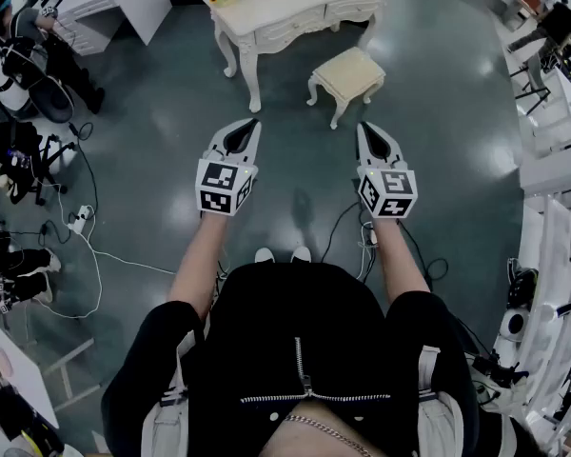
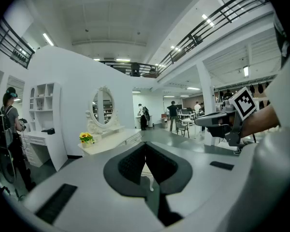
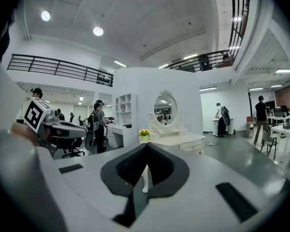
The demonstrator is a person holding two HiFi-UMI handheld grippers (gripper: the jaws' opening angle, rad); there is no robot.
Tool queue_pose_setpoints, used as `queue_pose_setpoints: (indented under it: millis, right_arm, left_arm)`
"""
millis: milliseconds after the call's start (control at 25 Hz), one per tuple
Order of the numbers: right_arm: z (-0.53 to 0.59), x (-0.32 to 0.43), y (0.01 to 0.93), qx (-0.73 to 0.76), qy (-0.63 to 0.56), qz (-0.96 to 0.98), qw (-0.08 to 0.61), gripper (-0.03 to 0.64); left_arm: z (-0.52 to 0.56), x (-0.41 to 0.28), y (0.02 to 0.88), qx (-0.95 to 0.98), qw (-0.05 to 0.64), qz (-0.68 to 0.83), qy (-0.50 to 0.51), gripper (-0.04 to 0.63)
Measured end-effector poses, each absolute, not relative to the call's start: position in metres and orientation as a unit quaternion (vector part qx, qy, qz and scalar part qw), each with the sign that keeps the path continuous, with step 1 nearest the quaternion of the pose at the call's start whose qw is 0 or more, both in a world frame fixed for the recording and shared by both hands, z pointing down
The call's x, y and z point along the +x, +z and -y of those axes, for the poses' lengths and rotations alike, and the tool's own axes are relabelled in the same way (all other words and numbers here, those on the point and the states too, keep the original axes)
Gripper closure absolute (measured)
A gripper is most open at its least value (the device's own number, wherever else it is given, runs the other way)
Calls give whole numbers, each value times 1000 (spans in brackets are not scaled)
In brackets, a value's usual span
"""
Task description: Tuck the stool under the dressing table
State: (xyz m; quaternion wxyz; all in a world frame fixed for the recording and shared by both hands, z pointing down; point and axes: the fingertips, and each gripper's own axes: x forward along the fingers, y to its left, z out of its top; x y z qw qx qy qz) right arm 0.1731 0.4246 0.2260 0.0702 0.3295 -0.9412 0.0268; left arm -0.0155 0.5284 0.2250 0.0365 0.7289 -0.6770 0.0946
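Wide open floor (image 1: 162, 122) ahead of both tongs, and the right tongs (image 1: 363, 127), jaws together, have a clear run to the stool (image 1: 347, 74), which stands free on all sides just out from the right end of the bench (image 1: 295, 8). Straight ahead of the left tongs (image 1: 254, 122), also closed, the bench's front-left leg (image 1: 250, 82) blocks the line. Cables (image 1: 86, 246) trail across the floor on the left, and white desks (image 1: 552, 141) crowd the right edge.
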Motion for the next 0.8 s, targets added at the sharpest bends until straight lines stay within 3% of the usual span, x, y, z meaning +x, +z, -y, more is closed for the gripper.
queue_pose_setpoints:
  millis: [800]
  right_arm:
    - [-414, 174, 225, 298, 3, 953, 53, 611]
  left_arm:
    - [-503, 0, 232, 731, 37, 675, 95, 574]
